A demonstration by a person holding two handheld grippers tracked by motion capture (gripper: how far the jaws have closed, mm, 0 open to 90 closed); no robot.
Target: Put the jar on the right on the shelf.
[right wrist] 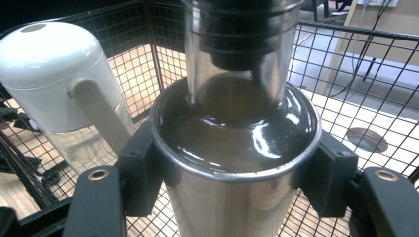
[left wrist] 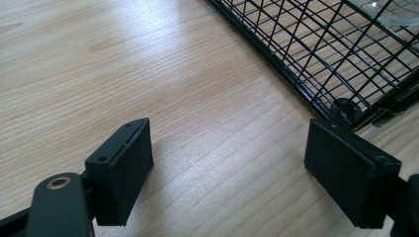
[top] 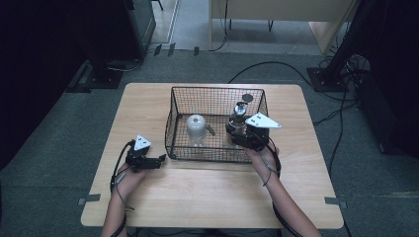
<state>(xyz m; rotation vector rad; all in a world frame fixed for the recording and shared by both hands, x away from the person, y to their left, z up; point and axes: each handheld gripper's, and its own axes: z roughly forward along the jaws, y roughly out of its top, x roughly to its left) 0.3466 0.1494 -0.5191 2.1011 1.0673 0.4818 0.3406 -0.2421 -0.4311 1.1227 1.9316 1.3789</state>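
Right now the right gripper (top: 240,132) reaches over the near rim of the black wire basket (top: 217,90), which stands in the middle of the wooden counter (top: 197,197). Its jaws press on either side of a shiny steel canister (right wrist: 232,173) (a narrower clear-and-dark upper section rises from its wide shoulder), gripping it just below the rim, and the canister stands upright in the right half of the basket. Whether its base touches the basket floor I cannot tell. Beside it, in the left half, stands a white lidded jug (right wrist: 59,84) with a pale handle, apart from the canister. The left gripper (top: 157,161) rests on the counter just outside the basket's near left corner, its jaws spread wide with bare wood between them.
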